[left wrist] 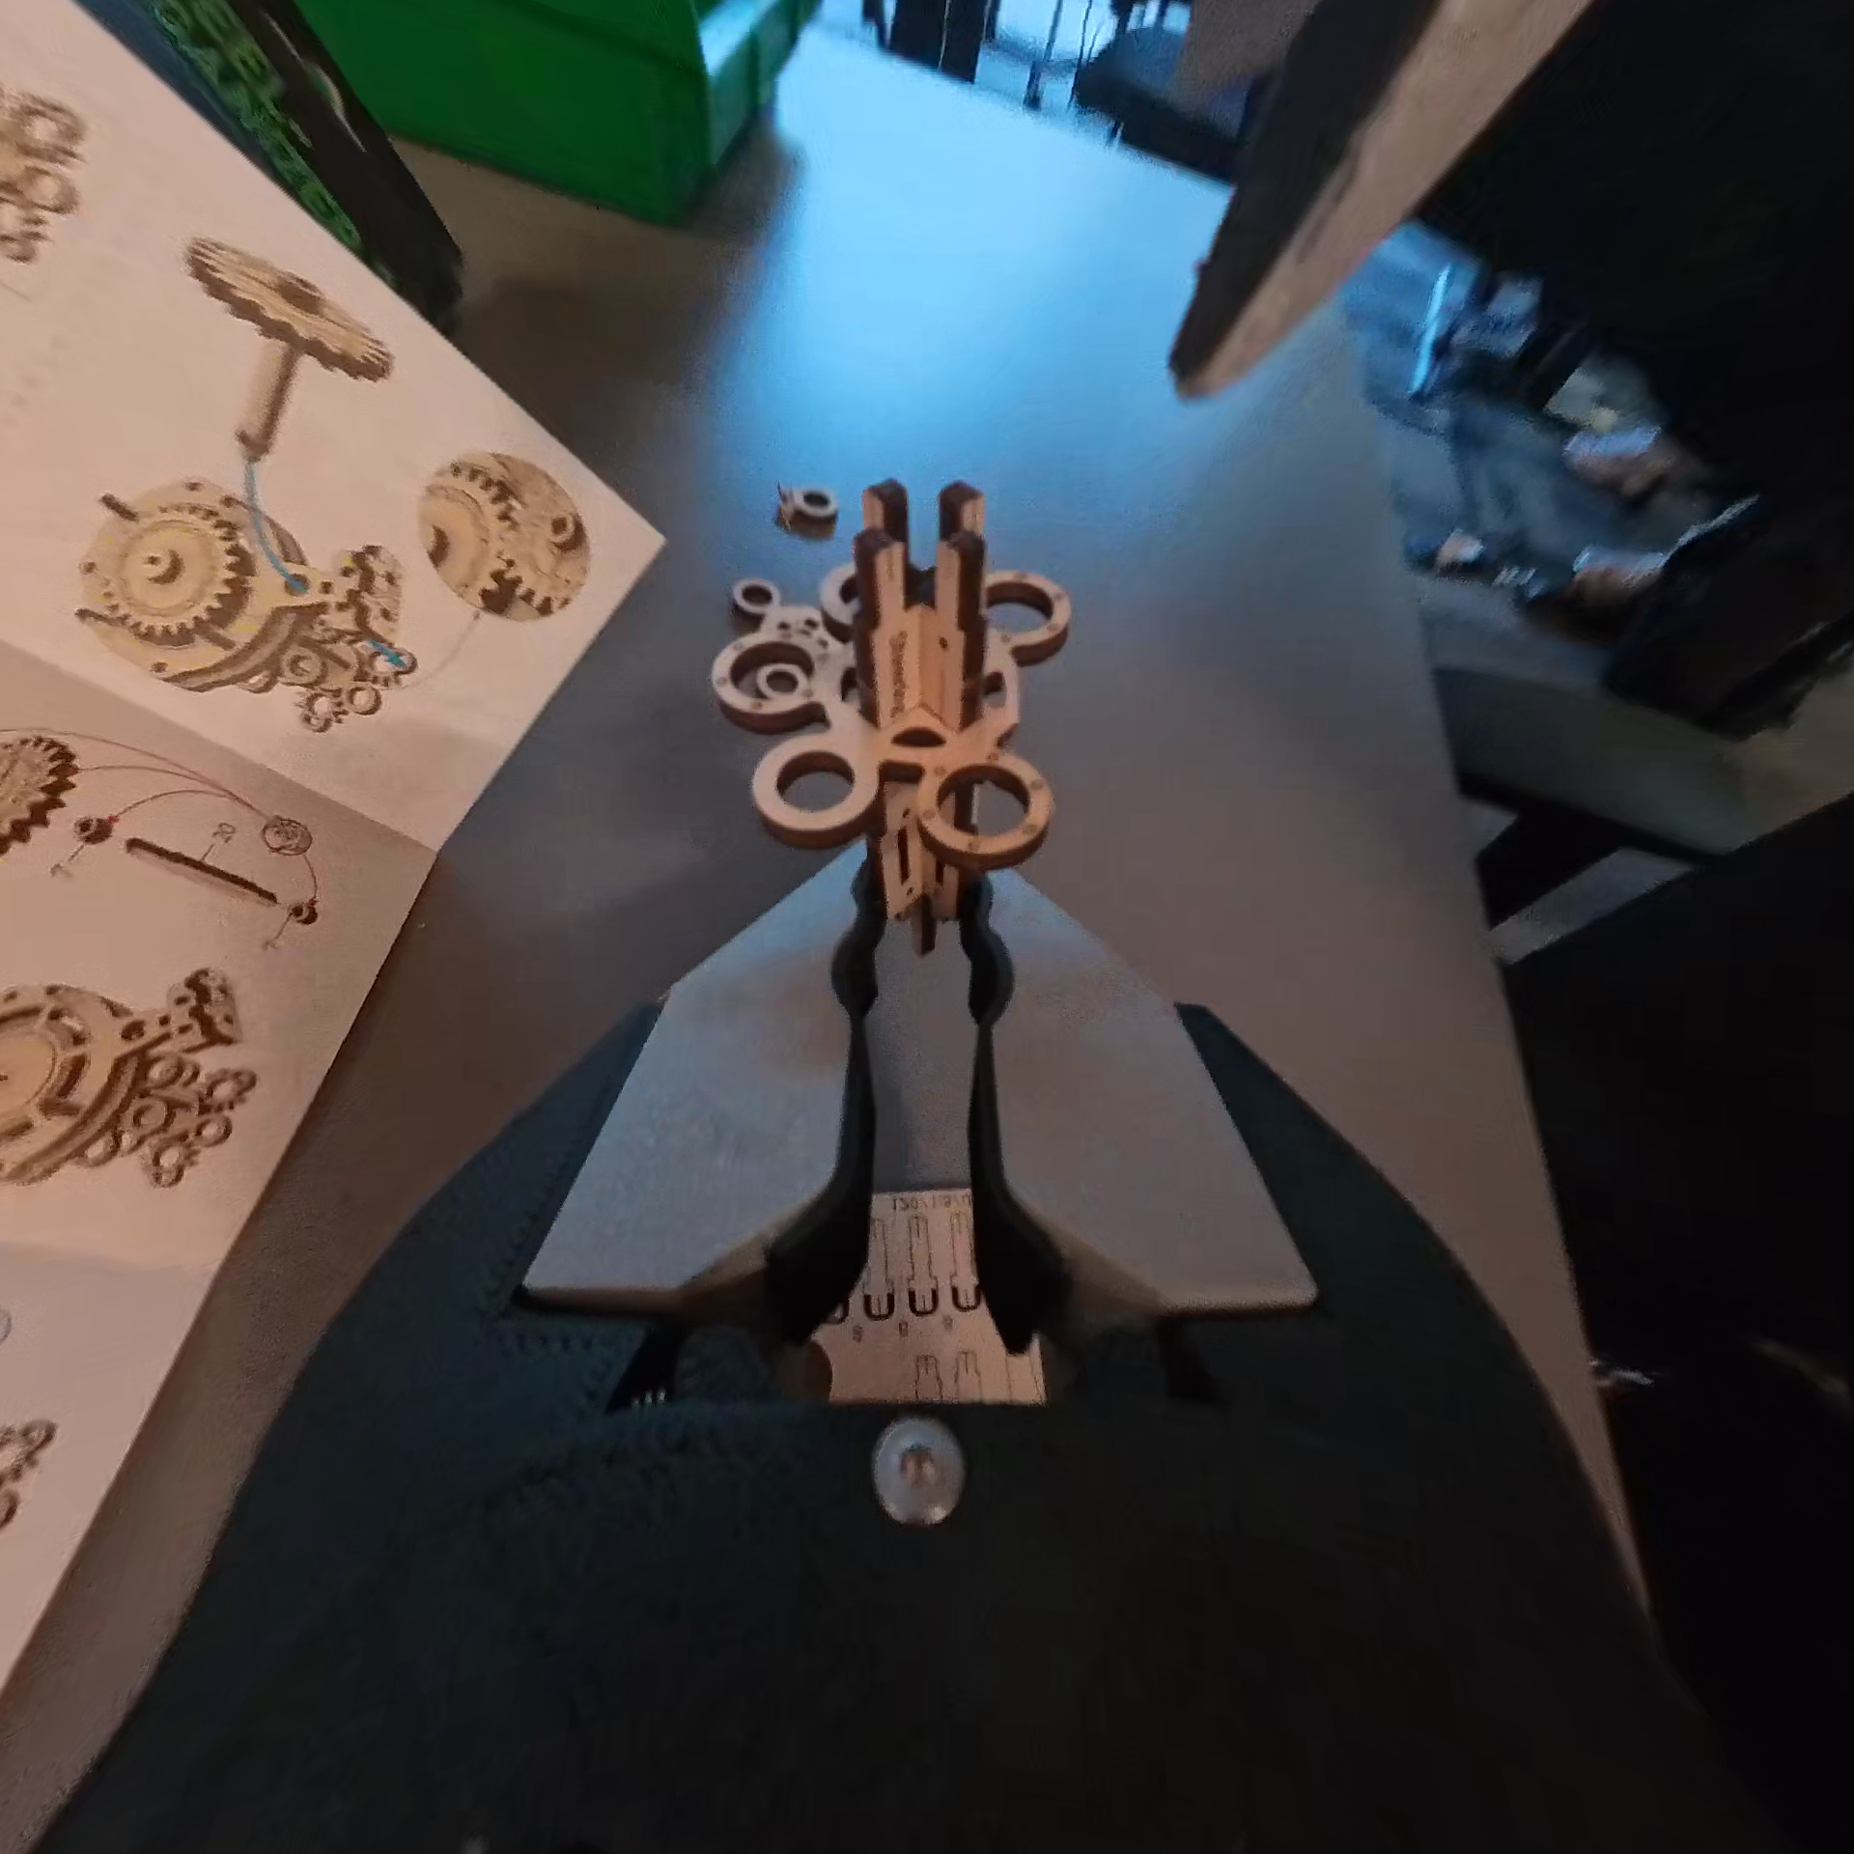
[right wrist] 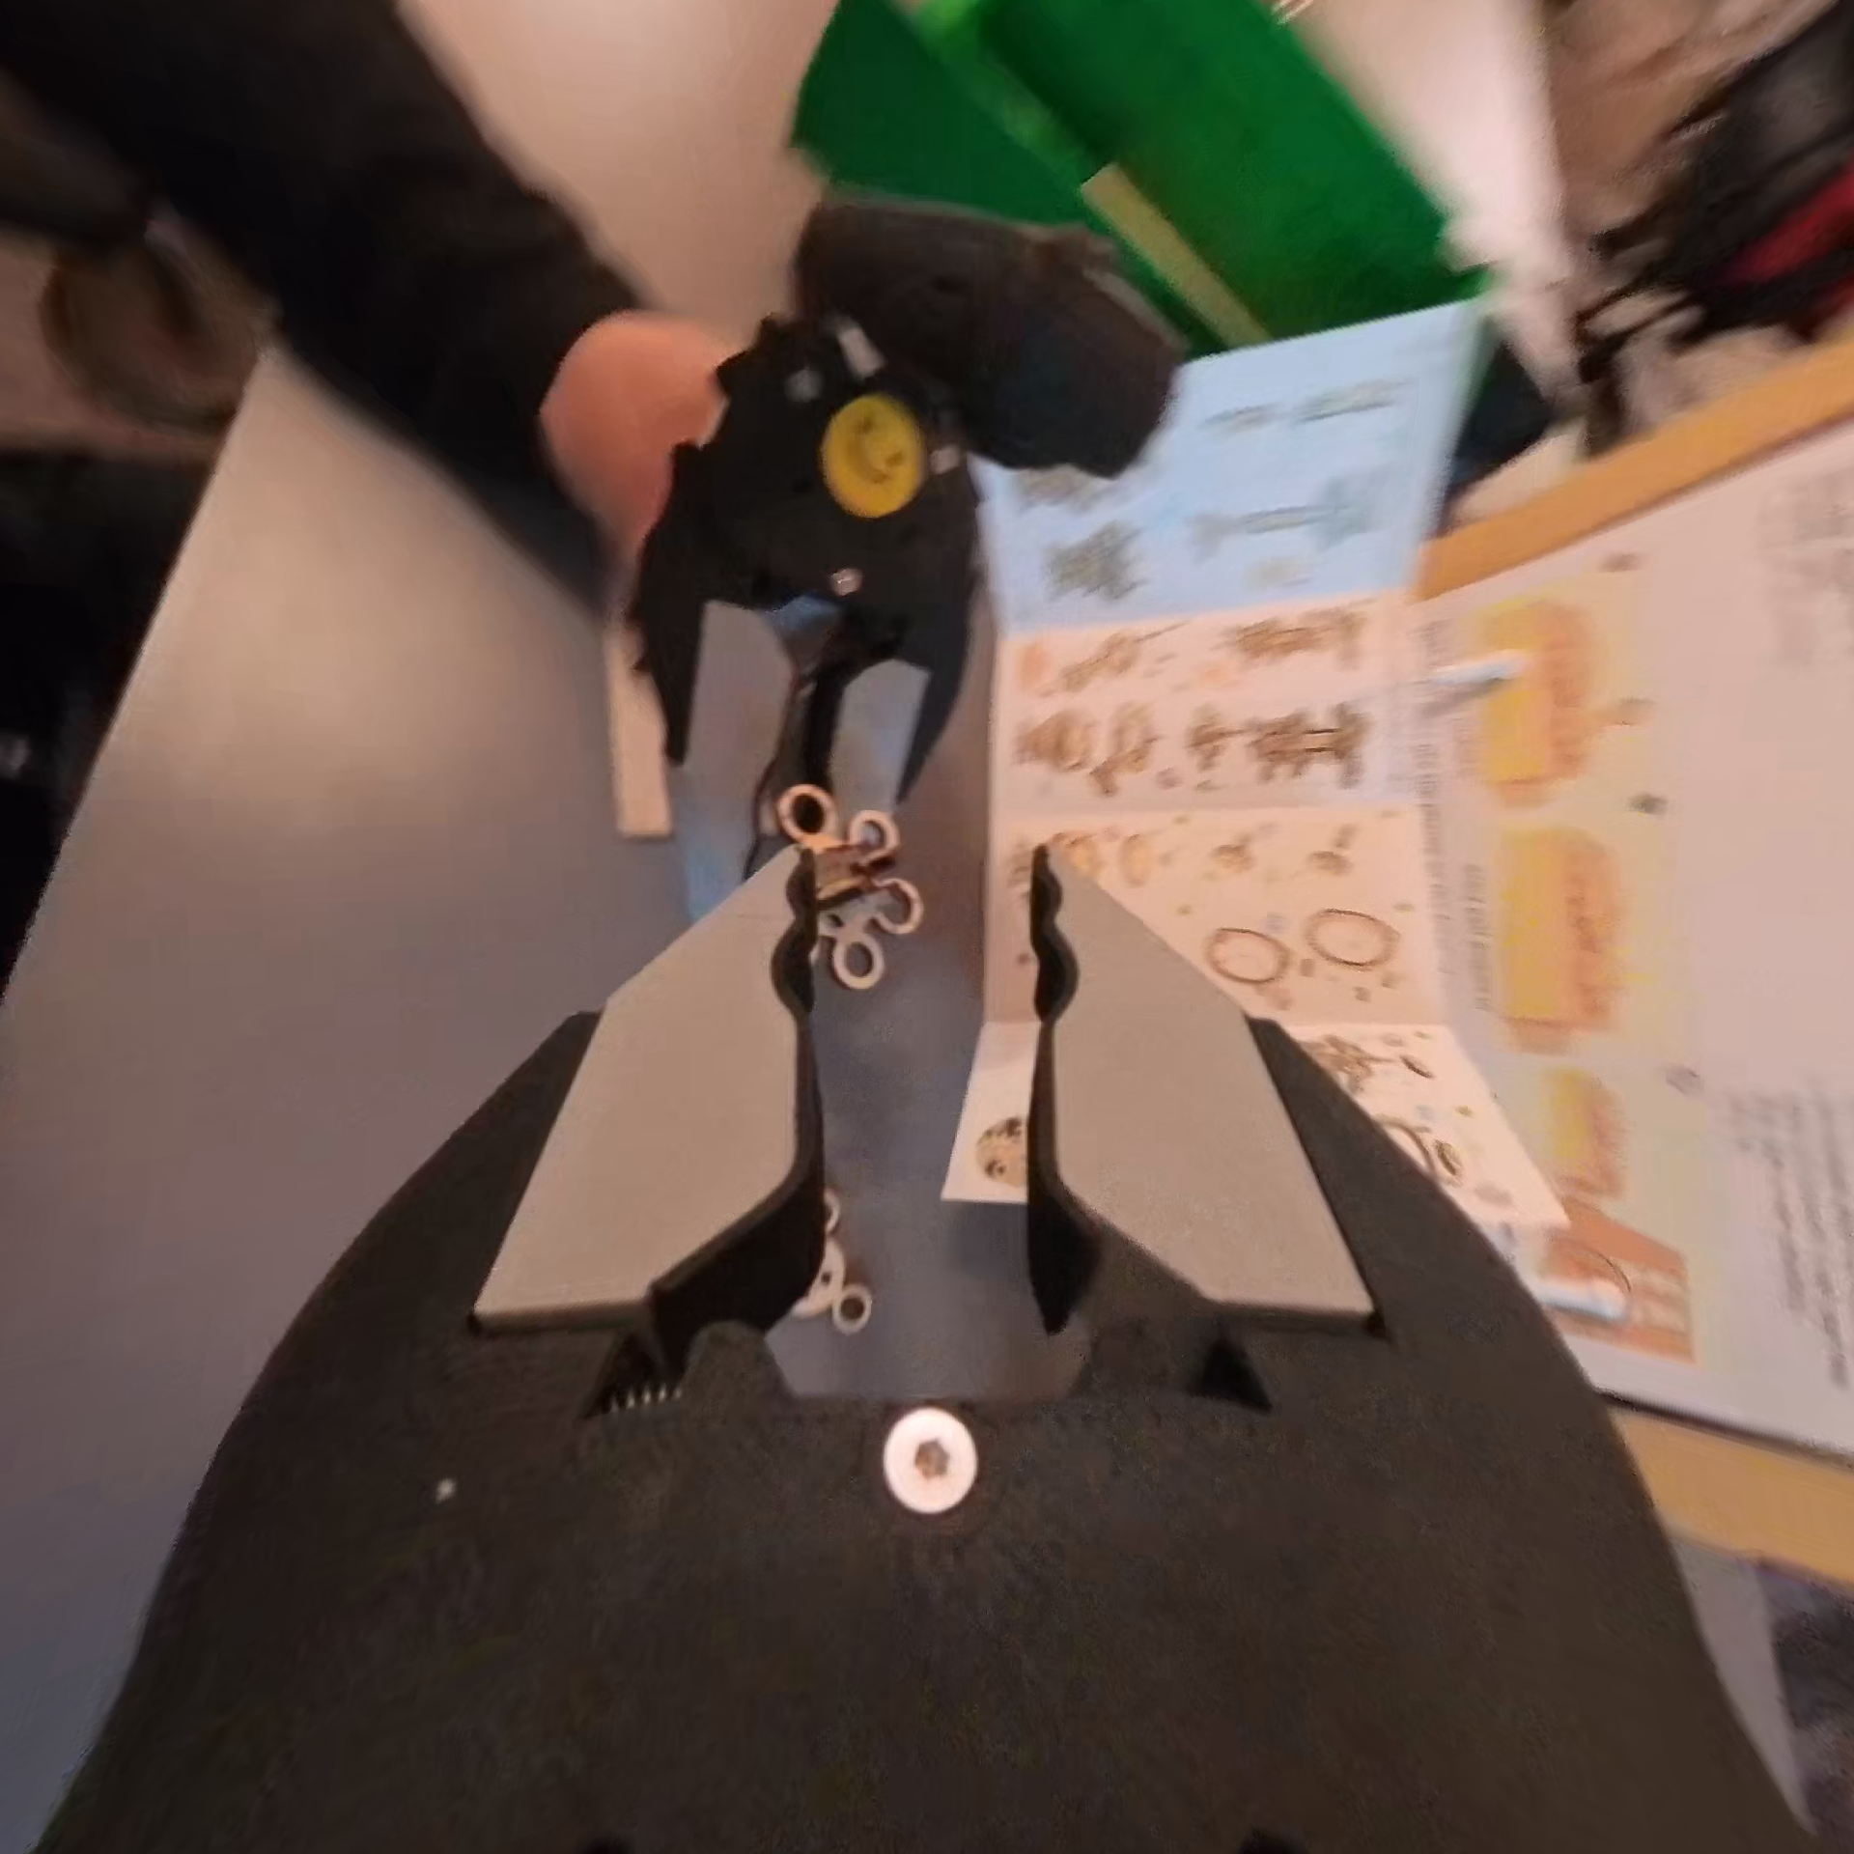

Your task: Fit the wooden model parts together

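My left gripper (left wrist: 918, 893) is shut on the lower stem of a wooden model assembly (left wrist: 908, 692) and holds it upright above the grey table (left wrist: 1154, 602). The assembly has flat ring-shaped lobes and dark-edged prongs pointing away. A small wooden ring (left wrist: 811, 505) lies on the table beyond it. My right gripper (right wrist: 918, 883) is open and empty, facing the same assembly (right wrist: 853, 883), which sits just off its left fingertip. A flat ringed wooden part (right wrist: 833, 1294) lies on the table under the right gripper.
Open instruction sheets lie to the left in the left wrist view (left wrist: 251, 602) and to the right in the right wrist view (right wrist: 1204, 752). A green box (left wrist: 562, 90) stands at the back. A tilted board (left wrist: 1354, 181) is at upper right. A hand (right wrist: 612, 421) holds the left gripper's black body (right wrist: 803, 522).
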Motion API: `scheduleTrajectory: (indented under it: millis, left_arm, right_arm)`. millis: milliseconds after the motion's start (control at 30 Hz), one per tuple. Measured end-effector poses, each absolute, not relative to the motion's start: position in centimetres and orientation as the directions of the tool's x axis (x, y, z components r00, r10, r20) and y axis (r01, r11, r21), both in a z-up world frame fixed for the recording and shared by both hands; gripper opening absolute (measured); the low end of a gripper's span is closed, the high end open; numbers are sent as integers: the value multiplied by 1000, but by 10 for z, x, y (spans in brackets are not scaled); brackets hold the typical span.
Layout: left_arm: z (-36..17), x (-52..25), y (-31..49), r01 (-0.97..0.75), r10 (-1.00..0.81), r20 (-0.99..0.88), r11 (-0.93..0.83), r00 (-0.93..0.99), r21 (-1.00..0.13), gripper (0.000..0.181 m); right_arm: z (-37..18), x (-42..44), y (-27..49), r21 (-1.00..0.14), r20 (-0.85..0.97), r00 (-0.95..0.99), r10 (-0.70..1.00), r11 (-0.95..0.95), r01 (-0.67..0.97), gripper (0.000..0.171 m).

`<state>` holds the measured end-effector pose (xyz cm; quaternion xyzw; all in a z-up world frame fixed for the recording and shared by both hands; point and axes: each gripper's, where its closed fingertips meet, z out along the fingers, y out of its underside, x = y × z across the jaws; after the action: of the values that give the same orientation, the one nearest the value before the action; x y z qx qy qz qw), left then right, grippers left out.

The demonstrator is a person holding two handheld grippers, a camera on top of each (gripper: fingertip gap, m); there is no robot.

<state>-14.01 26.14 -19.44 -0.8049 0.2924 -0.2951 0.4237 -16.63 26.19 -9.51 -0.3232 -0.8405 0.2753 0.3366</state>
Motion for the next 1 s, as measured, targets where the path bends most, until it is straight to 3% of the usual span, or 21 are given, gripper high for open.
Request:
scheduleTrajectory:
  millis: [33, 167, 333, 833, 1000]
  left_arm:
    - [-190, -142, 261, -180, -718, 261, -475, 646, -861, 12]
    - [-179, -148, 261, -71, -706, 349, -491, 616, -868, 12]
    - [-176, -151, 262, -50, -701, 348, -479, 623, -877, 12]
    - [-182, -151, 266, -162, -694, 202, -421, 691, -893, 13]
    - [-183, -171, 281, -286, -595, -42, -322, 803, -903, 12]
  right_arm:
    - [-88, -167, 267, -738, 394, -500, 771, 590, 327, 40]
    - [-74, -163, 284, -934, 265, -320, 910, 324, 148, 38]
    - [-90, -159, 298, -992, 95, -273, 957, 114, 56, 35]
    - [-96, -158, 288, -993, 20, -287, 958, 53, 108, 35]
    - [-95, -157, 275, -991, 37, -323, 946, 76, 107, 34]
